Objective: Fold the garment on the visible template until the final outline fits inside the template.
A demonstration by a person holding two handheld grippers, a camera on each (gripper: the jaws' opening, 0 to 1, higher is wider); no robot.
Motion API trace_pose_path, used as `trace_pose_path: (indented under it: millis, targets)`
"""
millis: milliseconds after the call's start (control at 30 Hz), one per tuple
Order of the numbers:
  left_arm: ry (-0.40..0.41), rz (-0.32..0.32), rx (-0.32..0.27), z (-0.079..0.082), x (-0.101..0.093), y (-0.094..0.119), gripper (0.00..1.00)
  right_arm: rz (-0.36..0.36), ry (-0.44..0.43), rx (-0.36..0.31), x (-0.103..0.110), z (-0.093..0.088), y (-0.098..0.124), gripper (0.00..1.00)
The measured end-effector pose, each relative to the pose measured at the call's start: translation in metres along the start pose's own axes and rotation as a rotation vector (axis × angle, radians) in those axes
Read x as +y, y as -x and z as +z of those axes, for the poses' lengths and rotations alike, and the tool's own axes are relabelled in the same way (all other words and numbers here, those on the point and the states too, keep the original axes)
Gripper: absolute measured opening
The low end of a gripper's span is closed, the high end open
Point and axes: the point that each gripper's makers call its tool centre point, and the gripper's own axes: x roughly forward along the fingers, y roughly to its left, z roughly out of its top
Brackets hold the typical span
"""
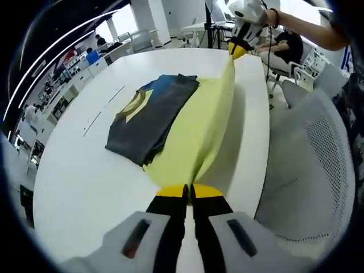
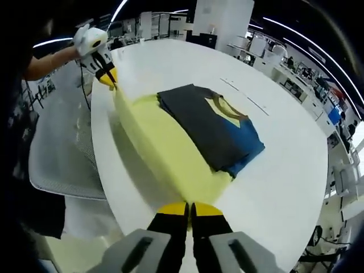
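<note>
We hold a two-jaw gripper in each hand over a white oval tabletop [image 1: 85, 182] in an open office. A folded garment [image 1: 151, 116], dark grey with blue and a yellow collar band, lies flat near the tabletop's middle. Beside it, and partly under its edge, spreads a pale yellow cloth [image 1: 196, 133], which we judge to be the template. The left gripper [image 1: 189, 192] has its jaws closed on one end of the yellow cloth, and the right gripper [image 2: 189, 209] has its jaws pinched shut on the other end, so the cloth's raised edge hangs taut between them. The cloth looks light, soft and limp; it sags and creases freely. We judge corners or hems the surest places to hold. A white mesh chair [image 1: 310, 170] stands just beside the tabletop.
</note>
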Motion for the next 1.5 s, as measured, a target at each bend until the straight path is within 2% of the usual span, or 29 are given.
trace_pose_path:
  millis: [500,867,1233,1500]
  targets:
    - [-0.014,0.046,-0.029,0.022,0.042,0.000,0.00,-0.051,0.016,-0.043,-0.037,0.028,-0.004,0.00]
    - [-0.007,0.104,-0.066,0.040,0.079,-0.001,0.00,-0.085,0.033,-0.065,-0.061,0.051,-0.007,0.00]
    - [0.024,0.129,-0.072,0.048,0.111,-0.009,0.00,-0.104,0.048,-0.082,-0.085,0.072,-0.012,0.00]
    - [0.034,0.177,-0.082,0.054,0.135,-0.014,0.00,-0.120,0.068,-0.095,-0.108,0.089,-0.020,0.00]
